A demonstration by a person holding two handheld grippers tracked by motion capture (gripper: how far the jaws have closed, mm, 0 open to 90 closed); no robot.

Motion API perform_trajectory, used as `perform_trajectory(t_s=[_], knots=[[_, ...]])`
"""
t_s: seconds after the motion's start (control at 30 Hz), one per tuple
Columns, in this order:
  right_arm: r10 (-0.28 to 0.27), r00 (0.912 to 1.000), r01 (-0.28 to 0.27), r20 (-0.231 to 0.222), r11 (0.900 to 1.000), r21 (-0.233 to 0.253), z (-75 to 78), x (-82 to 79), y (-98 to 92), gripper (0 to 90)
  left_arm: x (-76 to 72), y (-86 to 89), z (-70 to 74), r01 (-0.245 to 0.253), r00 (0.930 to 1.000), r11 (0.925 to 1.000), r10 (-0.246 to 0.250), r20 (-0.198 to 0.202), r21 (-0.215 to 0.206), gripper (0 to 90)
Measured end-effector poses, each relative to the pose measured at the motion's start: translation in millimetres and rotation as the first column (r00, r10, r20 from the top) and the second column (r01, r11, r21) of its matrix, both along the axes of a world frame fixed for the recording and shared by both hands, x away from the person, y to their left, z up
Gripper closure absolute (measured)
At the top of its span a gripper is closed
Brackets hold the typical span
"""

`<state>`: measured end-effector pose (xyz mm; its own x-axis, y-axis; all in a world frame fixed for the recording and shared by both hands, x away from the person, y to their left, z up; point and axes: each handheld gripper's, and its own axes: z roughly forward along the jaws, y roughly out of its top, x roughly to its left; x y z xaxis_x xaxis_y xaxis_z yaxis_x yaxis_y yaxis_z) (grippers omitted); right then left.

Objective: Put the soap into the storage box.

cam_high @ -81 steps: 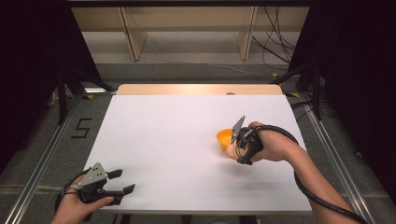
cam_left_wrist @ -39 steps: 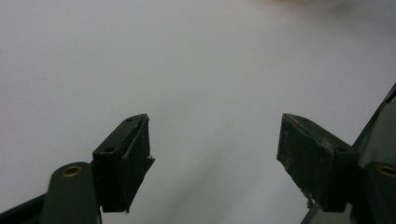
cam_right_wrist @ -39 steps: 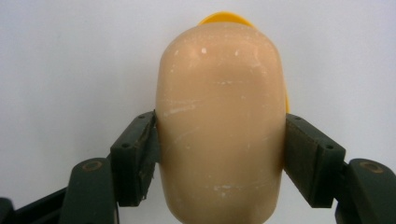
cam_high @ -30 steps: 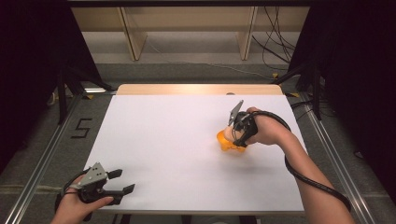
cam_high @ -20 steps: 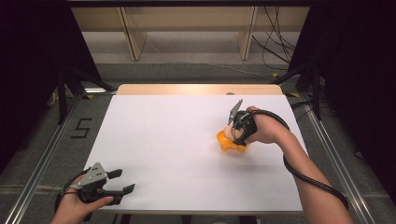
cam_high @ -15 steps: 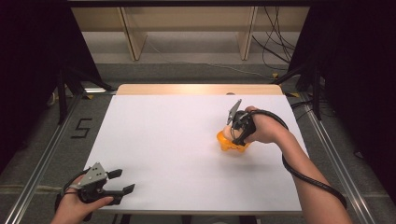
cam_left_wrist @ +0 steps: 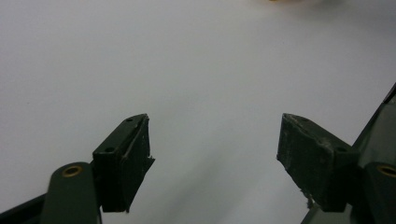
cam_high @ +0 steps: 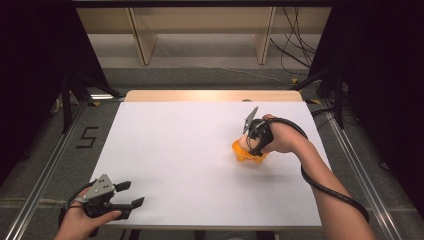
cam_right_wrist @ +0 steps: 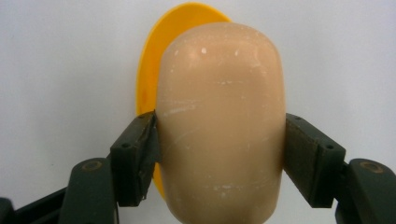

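Right gripper [cam_right_wrist: 219, 158]: its two black jaws press on opposite sides of a beige rounded object [cam_right_wrist: 222, 126], pinching it across its middle, probably so the smooth body cannot slip.
Beige rounded object: sits right of centre in the high view [cam_high: 243, 143], over an orange dish [cam_high: 248, 152]; what it is cannot be told.
Orange dish: in the right gripper view its yellow-orange rim [cam_right_wrist: 154, 60] shows behind the object at upper left, lying on the white table [cam_high: 190, 150].
Contact with dish: whether the object rests in the dish or is held just above it cannot be told.
Left gripper [cam_high: 129, 195]: at the lower left of the high view, jaws spread wide and empty, parked well apart from the dish, likely to stay clear.
Left gripper view: bare white surface lies between its jaws [cam_left_wrist: 212, 154].
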<state>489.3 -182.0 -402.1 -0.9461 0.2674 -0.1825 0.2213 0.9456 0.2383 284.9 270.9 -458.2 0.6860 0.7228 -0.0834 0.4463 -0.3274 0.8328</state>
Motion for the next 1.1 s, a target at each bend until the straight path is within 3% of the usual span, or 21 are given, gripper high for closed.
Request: perform_trajectory(t_s=[0.07, 0.1, 0.13, 0.27, 0.5, 0.7, 0.87, 0.97, 1.03, 1.1], knots=[[-0.053, 0.9985, 0.053, -0.010, 0.999, -0.006, -0.6, -2.6, -0.1, 33.5, -0.1, -0.1, 0.0, -0.001, 1.0000, 1.0000, 0.001, -0.002, -0.002, 25.2], [-0.038, 0.9993, 0.038, -0.007, 0.999, -0.009, -1.1, -1.4, -0.6, 33.5, -0.1, -0.1, 0.0, 0.000, 1.0000, 1.0000, 0.000, -0.003, -0.003, 25.2], [-0.063, 0.9978, 0.063, -0.019, 0.998, 0.006, -1.9, -2.7, -0.2, 33.5, 0.0, -0.4, -0.2, -0.003, 1.0000, 1.0000, 0.003, 0.000, -0.002, 25.2], [-0.031, 0.9993, 0.031, -0.021, 0.999, 0.009, -4.1, -0.7, -1.2, 33.5, 0.3, 0.1, -0.2, 0.003, 1.0000, 1.0000, -0.003, -0.004, -0.002, 25.2], [-0.048, 0.9987, 0.048, -0.016, 0.999, -0.021, -4.8, -0.8, -2.1, 33.3, 0.6, 0.5, 0.0, 0.010, 1.0000, 0.9999, -0.010, -0.002, 0.010, 25.2], [-0.075, 0.9970, 0.075, -0.022, 0.997, 0.034, -1.4, -1.9, -2.0, 37.1, 0.5, 0.5, 0.0, 0.009, 1.0000, 0.9999, -0.009, -0.003, 0.010, 25.1], [-0.071, 0.9971, 0.073, -0.027, 0.996, 0.046, 3.8, -5.3, -4.7, 39.3, 0.1, 0.0, -0.1, 0.004, 1.0000, 1.0000, -0.004, -0.003, -0.001, 25.2], [-0.104, 0.9939, 0.106, -0.036, 0.993, 0.045, 5.5, -10.6, -7.9, 39.6, 0.0, 0.0, 0.0, 0.006, 1.0000, 1.0000, -0.006, -0.005, 0.001, 25.2], [-0.096, 0.9951, 0.097, -0.024, 0.994, 0.056, 6.1, -12.8, -11.3, 39.3, 0.5, 0.9, 0.5, 0.007, 1.0000, 0.9998, -0.007, 0.007, 0.021, 25.2], [-0.110, 0.9940, 0.110, -0.005, 0.992, 0.067, 7.1, -16.3, -15.1, 38.6, 0.7, 1.0, 0.4, 0.010, 0.9999, 0.9998, -0.010, 0.001, 0.014, 25.2]])
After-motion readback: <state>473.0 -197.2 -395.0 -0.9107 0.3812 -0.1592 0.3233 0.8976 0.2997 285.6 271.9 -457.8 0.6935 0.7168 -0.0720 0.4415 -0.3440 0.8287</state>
